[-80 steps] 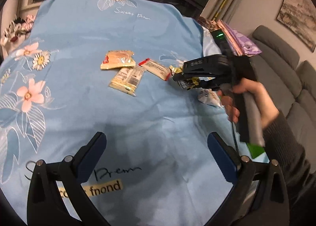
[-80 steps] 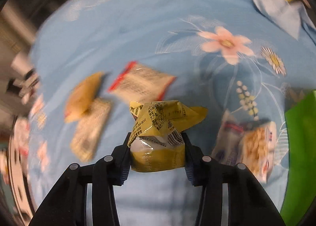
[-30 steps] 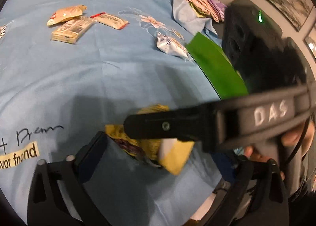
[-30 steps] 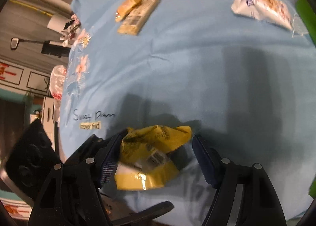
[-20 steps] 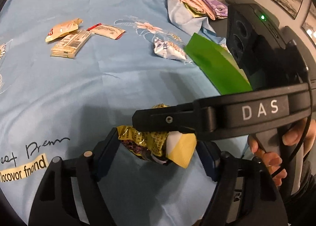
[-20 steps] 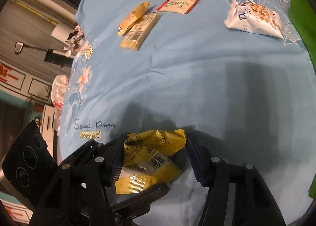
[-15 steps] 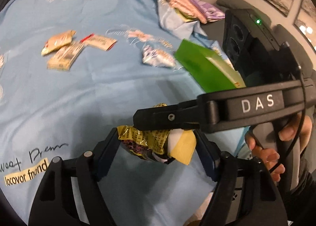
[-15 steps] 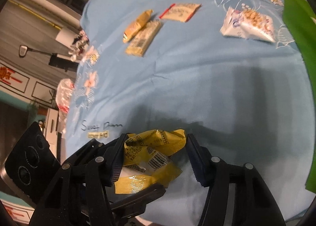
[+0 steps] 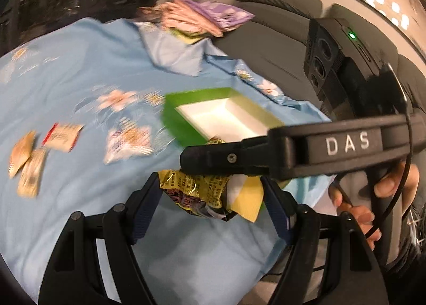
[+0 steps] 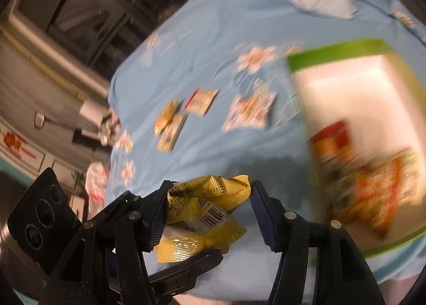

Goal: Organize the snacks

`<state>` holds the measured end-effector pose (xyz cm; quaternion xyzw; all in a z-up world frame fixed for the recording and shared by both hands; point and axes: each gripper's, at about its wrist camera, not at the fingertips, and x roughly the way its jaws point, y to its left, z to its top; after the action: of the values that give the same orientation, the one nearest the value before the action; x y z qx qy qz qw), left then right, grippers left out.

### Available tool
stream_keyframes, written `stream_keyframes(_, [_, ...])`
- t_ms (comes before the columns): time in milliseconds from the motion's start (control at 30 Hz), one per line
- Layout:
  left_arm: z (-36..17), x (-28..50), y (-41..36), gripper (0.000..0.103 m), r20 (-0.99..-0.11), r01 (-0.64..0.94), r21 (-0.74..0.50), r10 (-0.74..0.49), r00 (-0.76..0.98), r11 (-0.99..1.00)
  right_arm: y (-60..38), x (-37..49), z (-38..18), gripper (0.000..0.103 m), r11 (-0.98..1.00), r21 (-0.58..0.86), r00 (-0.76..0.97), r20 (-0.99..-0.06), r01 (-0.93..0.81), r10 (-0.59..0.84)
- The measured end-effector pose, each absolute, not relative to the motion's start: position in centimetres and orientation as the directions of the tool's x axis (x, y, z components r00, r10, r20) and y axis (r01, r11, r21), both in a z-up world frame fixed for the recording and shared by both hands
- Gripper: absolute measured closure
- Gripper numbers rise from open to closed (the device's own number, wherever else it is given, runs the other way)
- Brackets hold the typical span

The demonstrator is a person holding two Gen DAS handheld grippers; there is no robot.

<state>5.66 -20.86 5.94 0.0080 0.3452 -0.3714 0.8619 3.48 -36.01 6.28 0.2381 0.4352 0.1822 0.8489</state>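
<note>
On a light-blue floral tablecloth (image 9: pixel 80 65), far left, two tan wrappers (image 9: pixel 26 163) lie side by side, touching. A red-edged white sachet (image 9: pixel 62 135) is just beside them and a white printed pouch (image 9: pixel 130 142) lies farther right, all blurred.

In the centre, the left gripper (image 9: pixel 210 185) tilts down over the cloth. Its blue-padded jaws have just been closing and now press both ends of a crumpled yellow foil snack packet (image 9: pixel 194 187), held clear of the cloth just short of a green cardboard box with a white inside (image 9: pixel 175 121).

The right gripper (image 10: pixel 209 187) reaches across from the right, "DAS" lettered in white on its black arm. Its jaws have also just been closing and clamp the same packet. A hand (image 9: pixel 372 198) curls around its handle, fingers on the trigger, before a grey sofa (image 9: pixel 266 38).

The right wrist view alone shows a barcode and fine print on the packet, too small to read. It also shows blurred orange-and-red packs (image 10: pixel 372 171) lying in the box. The left wrist view hides these behind the right gripper. Script on the cloth is too smeared to read.
</note>
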Motion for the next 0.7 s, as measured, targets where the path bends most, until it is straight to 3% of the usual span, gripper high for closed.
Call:
stream_keyframes(300, [5.4,10.2,-30.3,0.028,-0.643,0.698,-0.260,-0.659,0.390,0.667,-45.2,5.5,5.2,0.042,0.792,0.610,0.627,-0.628,0.028,0.462])
stream_keyframes(500, [3.8,11.3,-32.7,0.027,-0.678,0.701,-0.276,-0.650,0.342,0.657,-47.9,6.3,2.9,0.042,0.772,0.631,0.622,-0.637,0.080,0.456])
stream_keyframes(567, [3.3,11.7,-33.1,0.023,-0.687,0.696,-0.283,-0.645,0.333,0.660,-48.2,6.5,2.2,0.042,0.767,0.635,0.617,-0.641,0.093,0.456])
stream_keyframes(633, [2.9,12.0,-33.6,0.008,-0.707,0.678,-0.264,-0.616,0.347,0.686,-48.6,6.7,1.8,0.041,0.746,0.656,0.610,-0.639,0.113,0.469])
stream_keyframes(700, [2.6,12.3,-34.1,0.002,-0.723,0.660,-0.217,-0.573,0.387,0.719,-49.3,6.5,1.6,0.033,0.724,0.678,0.618,-0.627,0.131,0.475])
